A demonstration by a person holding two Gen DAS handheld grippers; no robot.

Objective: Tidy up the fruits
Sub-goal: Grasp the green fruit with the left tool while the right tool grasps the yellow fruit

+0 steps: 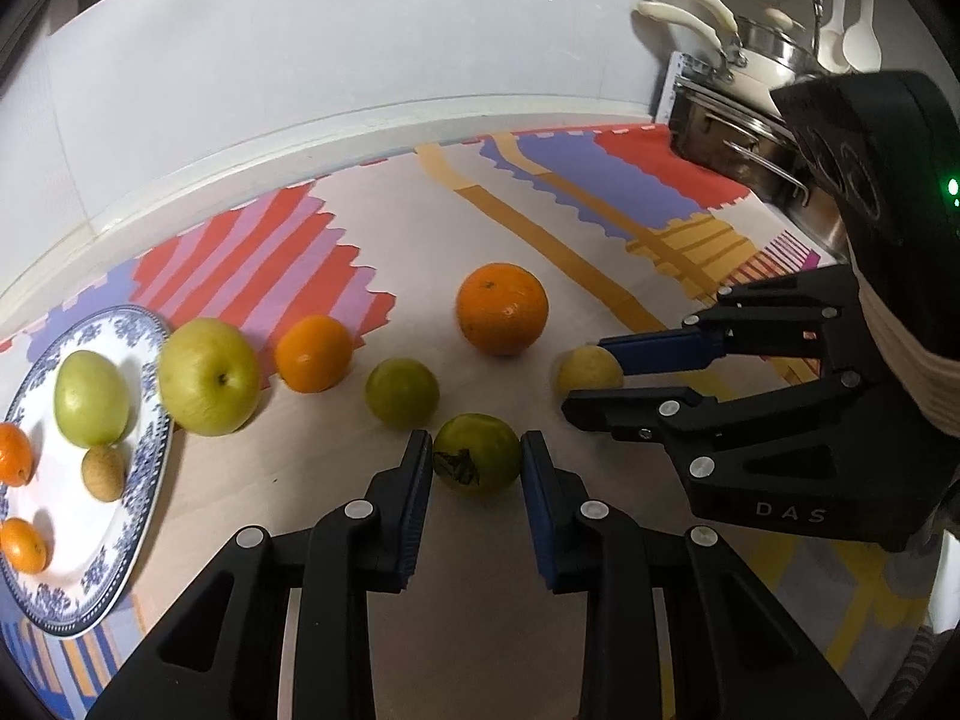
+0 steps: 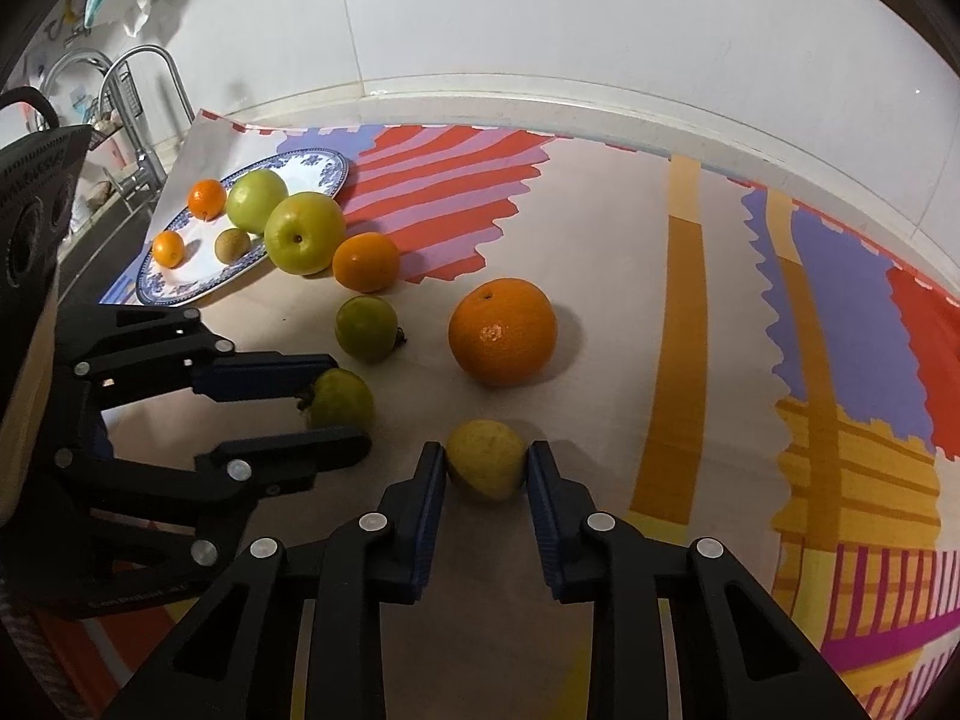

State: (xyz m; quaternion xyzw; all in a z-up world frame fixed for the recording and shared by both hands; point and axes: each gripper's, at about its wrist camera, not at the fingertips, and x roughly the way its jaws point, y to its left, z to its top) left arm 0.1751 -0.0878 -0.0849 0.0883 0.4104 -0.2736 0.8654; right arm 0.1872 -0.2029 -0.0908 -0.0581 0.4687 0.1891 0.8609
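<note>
My left gripper is shut on a green persimmon resting on the table; both pads touch its sides. It also shows in the right wrist view. My right gripper is shut on a small yellow lemon, also seen in the left wrist view. A blue-patterned plate at the left holds a green apple, a kiwi and two small oranges. On the table lie a yellow-green apple, a tangerine, a green round fruit and a large orange.
A colourful patterned mat covers the counter. A white wall edge runs along the back. Steel pans and hanging spoons stand at the far right of the left wrist view. A sink with a tap lies beyond the plate.
</note>
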